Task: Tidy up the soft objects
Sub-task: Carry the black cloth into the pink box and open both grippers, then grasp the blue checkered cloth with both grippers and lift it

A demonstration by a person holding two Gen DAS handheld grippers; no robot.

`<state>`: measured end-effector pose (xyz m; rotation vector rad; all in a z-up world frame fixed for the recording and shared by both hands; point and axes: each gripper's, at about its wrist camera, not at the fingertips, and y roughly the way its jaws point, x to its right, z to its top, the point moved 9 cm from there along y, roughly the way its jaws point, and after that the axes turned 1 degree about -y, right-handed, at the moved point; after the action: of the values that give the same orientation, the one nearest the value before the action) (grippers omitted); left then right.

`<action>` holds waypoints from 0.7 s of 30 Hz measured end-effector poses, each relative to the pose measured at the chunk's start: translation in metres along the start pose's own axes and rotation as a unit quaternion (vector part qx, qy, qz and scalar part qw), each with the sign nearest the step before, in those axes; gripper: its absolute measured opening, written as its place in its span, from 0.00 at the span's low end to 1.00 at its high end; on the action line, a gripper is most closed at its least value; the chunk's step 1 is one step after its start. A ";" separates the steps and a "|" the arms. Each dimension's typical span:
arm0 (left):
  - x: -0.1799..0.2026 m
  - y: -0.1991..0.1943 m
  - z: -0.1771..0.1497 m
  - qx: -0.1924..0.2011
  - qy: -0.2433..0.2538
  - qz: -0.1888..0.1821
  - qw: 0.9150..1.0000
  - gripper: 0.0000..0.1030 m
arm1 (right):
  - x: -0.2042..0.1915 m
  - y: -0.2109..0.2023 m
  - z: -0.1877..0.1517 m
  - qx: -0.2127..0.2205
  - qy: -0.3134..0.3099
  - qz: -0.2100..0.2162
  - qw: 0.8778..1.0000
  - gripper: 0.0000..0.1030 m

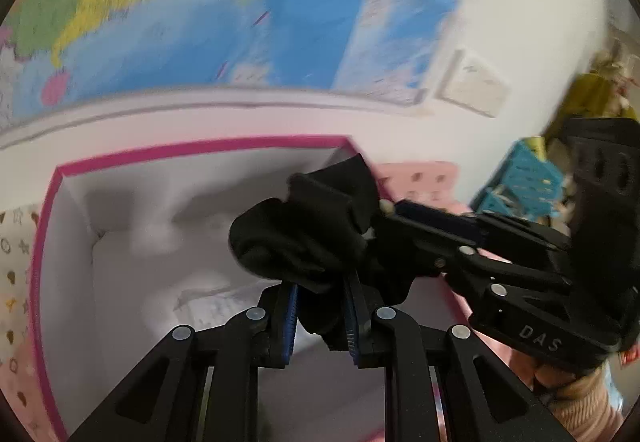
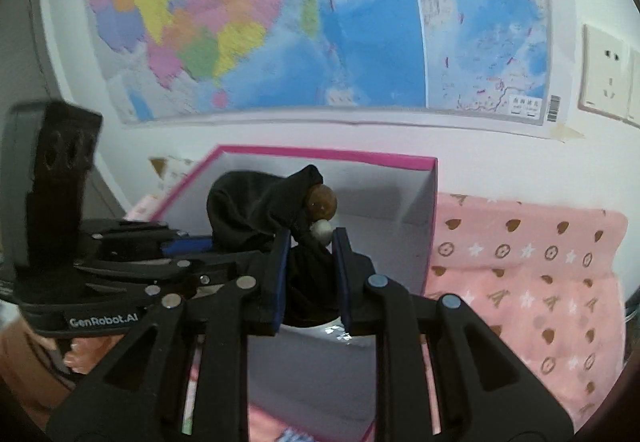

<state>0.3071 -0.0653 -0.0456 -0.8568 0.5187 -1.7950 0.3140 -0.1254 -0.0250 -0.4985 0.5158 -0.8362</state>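
A bunched black cloth item (image 1: 296,238) with a brown bead (image 2: 322,202) and a white bead (image 2: 322,230) hangs over an open pink-rimmed box with a white inside (image 1: 120,226). My left gripper (image 1: 320,306) is shut on the cloth's lower part. My right gripper (image 2: 308,254) is shut on the same black cloth (image 2: 256,210) from the other side; it shows in the left wrist view (image 1: 384,210) reaching in from the right. The box also shows in the right wrist view (image 2: 400,202). A paper lies on the box floor (image 1: 216,306).
A pink blanket with hearts and stars (image 2: 520,274) lies right of the box. A large wall map (image 2: 280,22) hangs behind. A wall socket (image 2: 604,74) is at the right. A teal basket (image 1: 520,178) stands far right in the left wrist view.
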 end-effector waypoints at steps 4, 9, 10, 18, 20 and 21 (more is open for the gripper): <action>-0.024 0.023 -0.003 -0.024 -0.026 0.047 0.998 0.33 | 0.017 0.024 0.001 -0.019 0.008 -0.036 0.999 0.24; -0.026 0.012 -0.009 -0.010 -0.027 0.040 0.999 0.34 | 0.024 0.021 -0.008 -0.024 0.018 -0.038 0.999 0.28; -0.025 0.007 -0.009 -0.003 -0.025 0.038 0.999 0.34 | 0.023 0.015 -0.010 -0.020 0.019 -0.032 0.999 0.29; 0.008 -0.048 -0.034 0.041 0.026 -0.025 0.998 0.38 | 0.010 -0.057 -0.026 0.031 0.030 0.020 0.999 0.52; 0.024 -0.057 -0.040 0.049 0.047 -0.039 0.997 0.39 | 0.007 -0.072 -0.034 0.038 0.034 0.030 0.998 0.55; 0.030 -0.063 -0.045 0.053 0.054 -0.047 0.996 0.39 | 0.006 -0.080 -0.039 0.039 0.038 0.037 0.998 0.56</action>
<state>0.2276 -0.0718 -0.0222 -0.7246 0.4535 -1.9445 0.2489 -0.1840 -0.0083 -0.3751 0.5669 -0.8027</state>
